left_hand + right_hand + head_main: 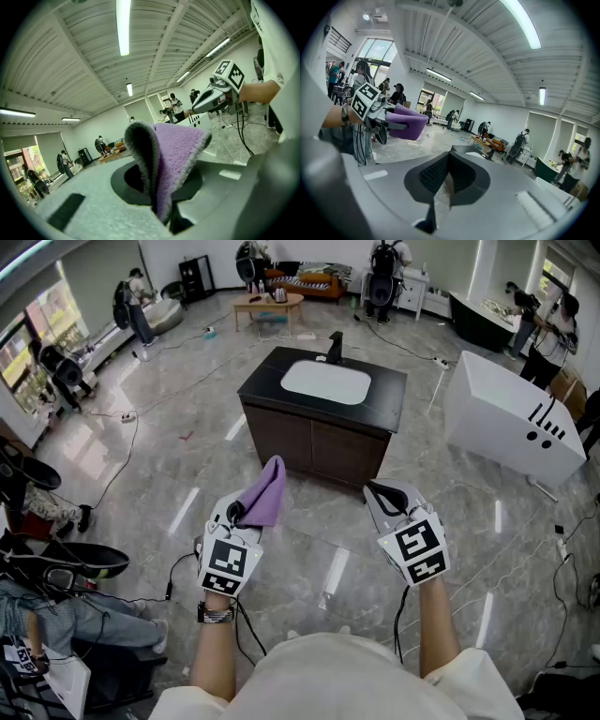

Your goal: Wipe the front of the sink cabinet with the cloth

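Note:
A dark sink cabinet (319,448) with a black top and white basin (325,382) stands on the floor a few steps ahead. My left gripper (246,513) is shut on a folded purple cloth (265,493), held upright in front of me, well short of the cabinet front. In the left gripper view the cloth (171,161) sticks up from the closed jaws. My right gripper (385,494) is level with it on the right, shut with nothing in it; its jaws (443,180) meet at the tips. The cloth (407,124) also shows in the right gripper view.
A white angled box (511,418) stands right of the cabinet. Cables (131,442) trail over the grey tiled floor. People work along the far walls and a seated person's legs (66,615) are at my left. A wooden table (268,304) stands behind the cabinet.

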`<state>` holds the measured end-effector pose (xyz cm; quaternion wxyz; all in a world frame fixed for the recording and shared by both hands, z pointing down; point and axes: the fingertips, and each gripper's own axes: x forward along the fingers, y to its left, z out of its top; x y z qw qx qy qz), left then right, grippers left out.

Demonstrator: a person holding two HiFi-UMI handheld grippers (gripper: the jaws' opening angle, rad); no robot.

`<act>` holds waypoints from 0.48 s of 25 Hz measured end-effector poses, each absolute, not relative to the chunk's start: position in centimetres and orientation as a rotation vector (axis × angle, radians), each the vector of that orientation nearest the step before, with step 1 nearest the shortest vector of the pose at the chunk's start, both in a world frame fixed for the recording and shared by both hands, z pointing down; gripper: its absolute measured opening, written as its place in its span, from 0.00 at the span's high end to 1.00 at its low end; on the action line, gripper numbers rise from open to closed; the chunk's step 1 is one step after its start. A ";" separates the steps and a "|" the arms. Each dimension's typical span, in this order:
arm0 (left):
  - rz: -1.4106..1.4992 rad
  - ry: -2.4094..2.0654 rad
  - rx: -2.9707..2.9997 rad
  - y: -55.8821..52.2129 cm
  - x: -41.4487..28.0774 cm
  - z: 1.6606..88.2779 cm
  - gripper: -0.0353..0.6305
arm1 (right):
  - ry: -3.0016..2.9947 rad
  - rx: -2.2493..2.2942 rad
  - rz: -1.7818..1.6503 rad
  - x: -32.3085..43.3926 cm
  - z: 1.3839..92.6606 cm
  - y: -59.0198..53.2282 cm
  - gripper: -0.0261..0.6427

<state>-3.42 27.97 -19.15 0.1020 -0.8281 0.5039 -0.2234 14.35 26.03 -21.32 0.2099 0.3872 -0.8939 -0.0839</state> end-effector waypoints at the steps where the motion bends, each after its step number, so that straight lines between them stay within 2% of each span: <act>1: -0.659 1.491 -2.446 28.0 -3.5 -19.2 0.87 | -2.492 1.077 -0.231 14.3 -21.4 26.1 0.95; 12: -0.551 1.545 -2.535 28.4 -2.9 -18.9 0.87 | -2.637 1.064 -0.097 14.3 -21.7 26.4 0.95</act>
